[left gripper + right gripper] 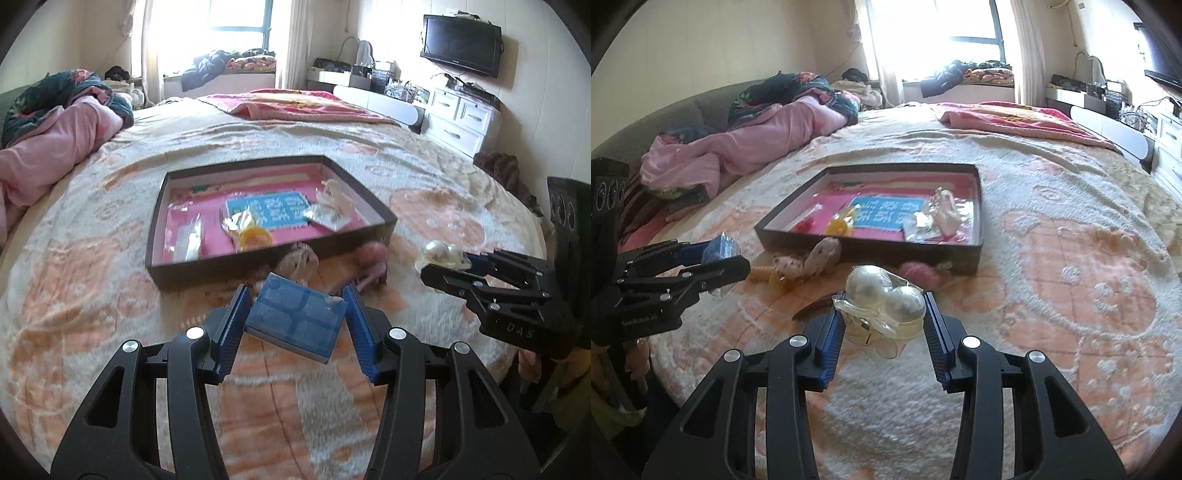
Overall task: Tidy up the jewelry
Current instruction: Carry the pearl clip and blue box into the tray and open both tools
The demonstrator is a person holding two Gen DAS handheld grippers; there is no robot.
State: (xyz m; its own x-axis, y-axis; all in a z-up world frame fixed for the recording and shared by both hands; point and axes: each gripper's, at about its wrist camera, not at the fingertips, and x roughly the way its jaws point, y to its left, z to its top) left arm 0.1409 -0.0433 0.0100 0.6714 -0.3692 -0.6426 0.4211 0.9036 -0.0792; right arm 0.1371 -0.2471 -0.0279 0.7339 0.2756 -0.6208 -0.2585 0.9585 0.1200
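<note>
Plastic, light and stiff, the blue box (295, 325) sits clamped by its sides in our left gripper (293, 295), while our right gripper (884, 306) pinches the slippery bagged pearls (886, 299).

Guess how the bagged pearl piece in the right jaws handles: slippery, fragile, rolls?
The pearl piece sits in a clear plastic bag, so the film may slide against the right gripper pads. Its two round domes look apt to roll if set down on the blanket. Its shell looks glossy and hard, probably light; I'd squeeze it gently.
</note>
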